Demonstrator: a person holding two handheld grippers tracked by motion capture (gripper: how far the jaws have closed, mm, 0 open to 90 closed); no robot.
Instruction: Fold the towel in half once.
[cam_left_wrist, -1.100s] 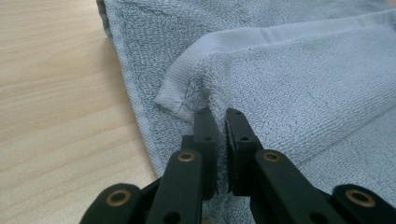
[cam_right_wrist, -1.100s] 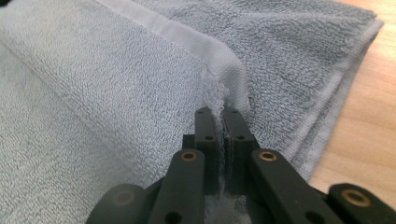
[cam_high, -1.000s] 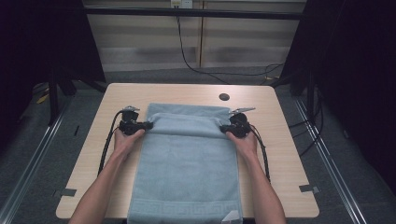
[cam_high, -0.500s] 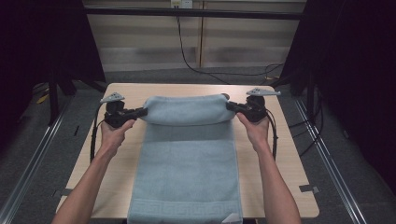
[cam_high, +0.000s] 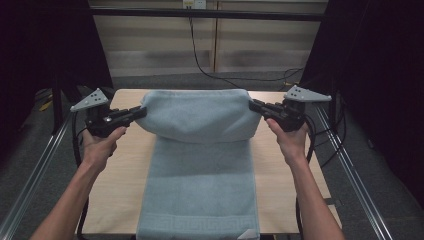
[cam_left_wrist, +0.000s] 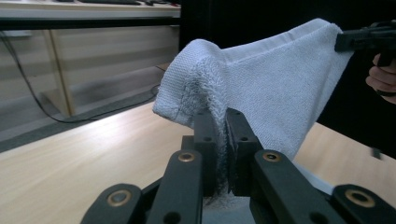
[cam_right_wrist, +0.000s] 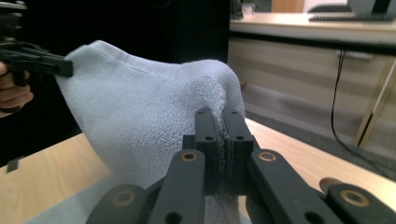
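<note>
High view: we've got the pale blue towel (cam_high: 200, 150) running down the middle of the wooden table (cam_high: 125, 170), its far end lifted off the surface and hanging in a soft sag between the two tools.
Left gripper: our left gripper (cam_high: 142, 111) sits at about 9 o'clock from the raised fold, pointing inward toward 3 o'clock, pinched onto the towel's far-left corner.
Right gripper: our right gripper (cam_high: 252, 105) is at about 3 o'clock from the fold, pointing back toward 9 o'clock, clamped on the far-right corner.
Towel, lower part: the rest lies flat on the table toward 6 o'clock, and its near edge with the woven border hangs over the table's front edge.
Left gripper view: the jaws stand nearly together with a bunch of terry cloth (cam_left_wrist: 219, 130) squeezed between them; the towel rises from there toward 1 o'clock, where the other gripper (cam_left_wrist: 343, 41) bites its top corner.
Right gripper view: same deal mirrored, jaws tight on a thin ridge of cloth (cam_right_wrist: 219, 116), and the towel stretches off toward 10 o'clock to the other gripper (cam_right_wrist: 67, 67).
Hands: our left hand (cam_high: 100, 142) and right hand (cam_high: 290, 140) each wrap a gripper body, well apart.
</note>
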